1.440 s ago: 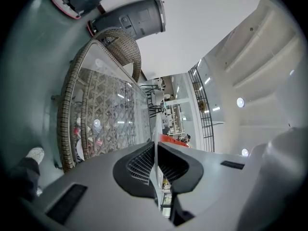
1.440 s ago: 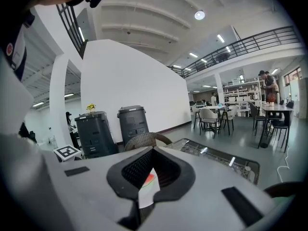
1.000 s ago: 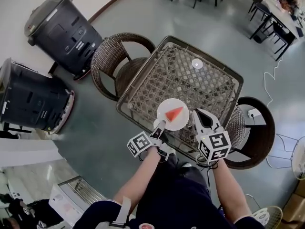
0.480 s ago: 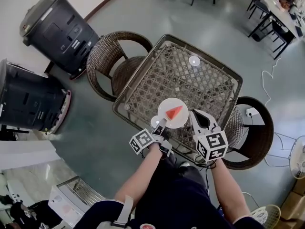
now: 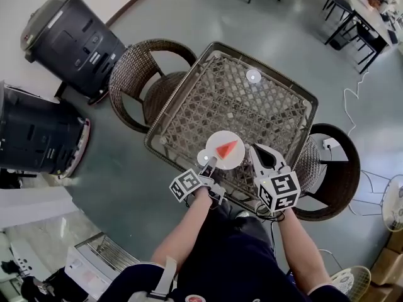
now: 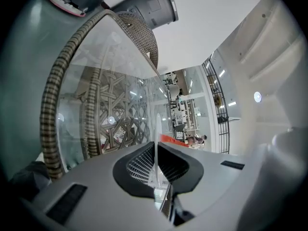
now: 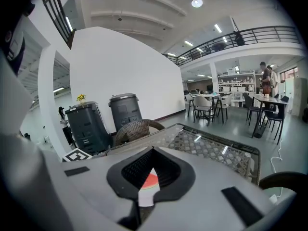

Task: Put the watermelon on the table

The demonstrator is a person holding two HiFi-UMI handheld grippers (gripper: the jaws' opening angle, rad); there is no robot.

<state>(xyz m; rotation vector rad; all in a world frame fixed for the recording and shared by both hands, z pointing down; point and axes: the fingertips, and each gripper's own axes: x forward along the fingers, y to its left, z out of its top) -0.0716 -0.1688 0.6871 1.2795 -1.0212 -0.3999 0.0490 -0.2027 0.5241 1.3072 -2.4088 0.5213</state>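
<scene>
A red wedge of watermelon (image 5: 227, 148) lies on a round white plate (image 5: 217, 142) over the near part of the wicker table (image 5: 264, 102) with its glass top. My left gripper (image 5: 210, 163) is shut on the plate's near-left rim. In the left gripper view the plate (image 6: 156, 129) shows edge-on between the pads, with the watermelon (image 6: 168, 138) just past them. Whether the plate touches the glass I cannot tell. My right gripper (image 5: 263, 155) is just right of the plate, shut and holding nothing. In the right gripper view the watermelon (image 7: 150, 179) shows beyond the jaws.
A small white disc (image 5: 253, 75) lies at the table's far side. Wicker chairs stand at the left (image 5: 129, 83) and the right (image 5: 337, 168) of the table. Two dark bins (image 5: 69, 39) (image 5: 34, 131) stand further left. Other tables and chairs (image 5: 352, 17) fill the far right.
My left gripper has sunk a little toward the glass top with the plate and watermelon in it. The right gripper has stayed where it was.
</scene>
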